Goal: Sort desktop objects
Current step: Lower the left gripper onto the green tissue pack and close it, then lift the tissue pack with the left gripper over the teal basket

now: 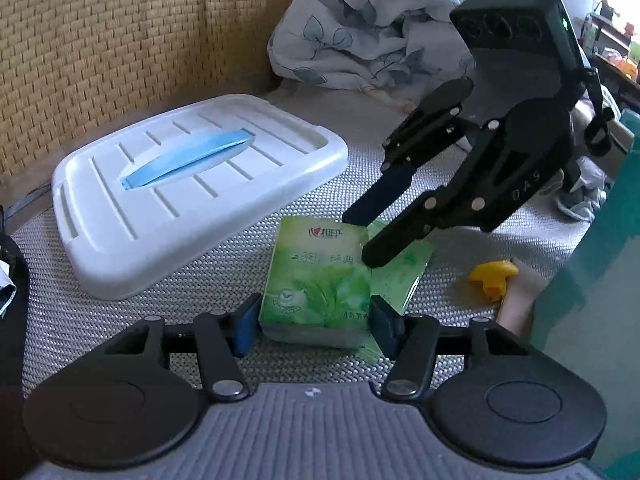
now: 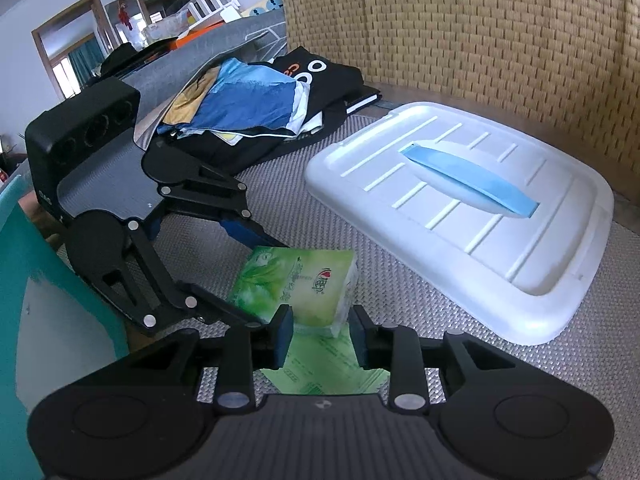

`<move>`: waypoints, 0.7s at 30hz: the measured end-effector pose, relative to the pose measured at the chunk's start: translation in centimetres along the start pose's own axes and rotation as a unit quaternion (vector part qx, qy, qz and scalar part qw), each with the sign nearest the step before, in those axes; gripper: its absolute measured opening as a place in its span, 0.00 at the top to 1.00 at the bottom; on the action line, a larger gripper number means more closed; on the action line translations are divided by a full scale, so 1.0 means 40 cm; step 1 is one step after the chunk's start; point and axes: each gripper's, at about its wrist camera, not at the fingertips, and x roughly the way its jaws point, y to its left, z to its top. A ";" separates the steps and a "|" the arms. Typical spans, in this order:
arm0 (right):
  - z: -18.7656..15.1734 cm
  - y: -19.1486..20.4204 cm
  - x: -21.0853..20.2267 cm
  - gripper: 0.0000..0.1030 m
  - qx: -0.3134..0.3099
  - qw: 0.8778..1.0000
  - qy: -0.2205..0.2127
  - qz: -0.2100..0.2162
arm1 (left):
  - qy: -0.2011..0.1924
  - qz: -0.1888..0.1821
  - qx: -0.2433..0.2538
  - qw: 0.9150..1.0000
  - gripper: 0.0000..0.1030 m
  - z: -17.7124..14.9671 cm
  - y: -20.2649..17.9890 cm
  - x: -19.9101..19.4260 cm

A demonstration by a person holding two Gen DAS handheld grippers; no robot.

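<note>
Take the green tissue pack [image 1: 320,280] as your landmark: it sits on the grey woven mat [image 1: 200,272], just in front of the white plastic lid [image 1: 192,192] with the blue handle [image 1: 188,158].

Your left gripper [image 1: 314,322] tilts steeply down at the pack's near end. Its blue pads [image 1: 245,326] sit against both sides of the pack, so it is clamped on the pack.

Your right gripper [image 1: 358,242] comes down at a similar slant from the pack's far right side. In its own view, the right gripper [image 2: 320,334] has a corner of the pack and the loose green wrapper flap [image 2: 324,368] between its fingers. A narrow gap shows beside each pad, so whether it actually pinches anything cannot be told.

In the right wrist view your left gripper [image 2: 260,284] reaches in from the left, one finger along the far side of the pack and one along the near side.

Right of the pack, apart from it, a small yellow object [image 1: 492,276] lies on the mat. Behind the pack and lid stands a woven rattan backrest [image 2: 480,40], with a crumpled floral blanket [image 1: 368,36] further right.
</note>
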 end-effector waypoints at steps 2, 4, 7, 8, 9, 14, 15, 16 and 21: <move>0.002 -0.002 -0.002 0.66 0.000 1.000 -0.001 -0.001 | -0.004 -0.001 -0.009 1.000 0.45 -0.001 0.007 -0.003; 0.003 -0.005 -0.011 0.66 0.001 1.000 -0.006 -0.003 | -0.010 -0.003 -0.013 1.000 0.46 -0.001 0.011 -0.010; 0.005 -0.017 -0.031 0.62 0.012 1.000 -0.019 -0.005 | -0.019 0.006 -0.012 1.000 0.46 0.001 0.014 -0.022; 0.006 -0.023 -0.039 0.61 0.017 1.000 -0.024 -0.006 | -0.023 0.008 -0.015 1.000 0.46 0.003 0.019 -0.029; 0.006 -0.028 -0.046 0.61 0.022 0.999 -0.029 -0.008 | -0.029 0.010 -0.020 0.999 0.46 0.005 0.025 -0.038; 0.006 -0.045 -0.058 0.61 0.041 0.998 -0.037 -0.015 | -0.060 0.010 -0.035 0.998 0.46 0.015 0.045 -0.082; 0.009 -0.045 -0.056 0.61 0.040 0.998 -0.034 -0.016 | -0.066 0.010 -0.037 0.997 0.46 0.018 0.048 -0.089; 0.010 -0.043 -0.053 0.61 0.039 0.999 -0.032 -0.015 | -0.071 0.010 -0.039 0.997 0.46 0.020 0.050 -0.097; 0.006 -0.028 -0.041 0.61 0.025 0.999 -0.017 -0.014 | -0.087 0.011 -0.056 0.995 0.46 0.036 0.065 -0.142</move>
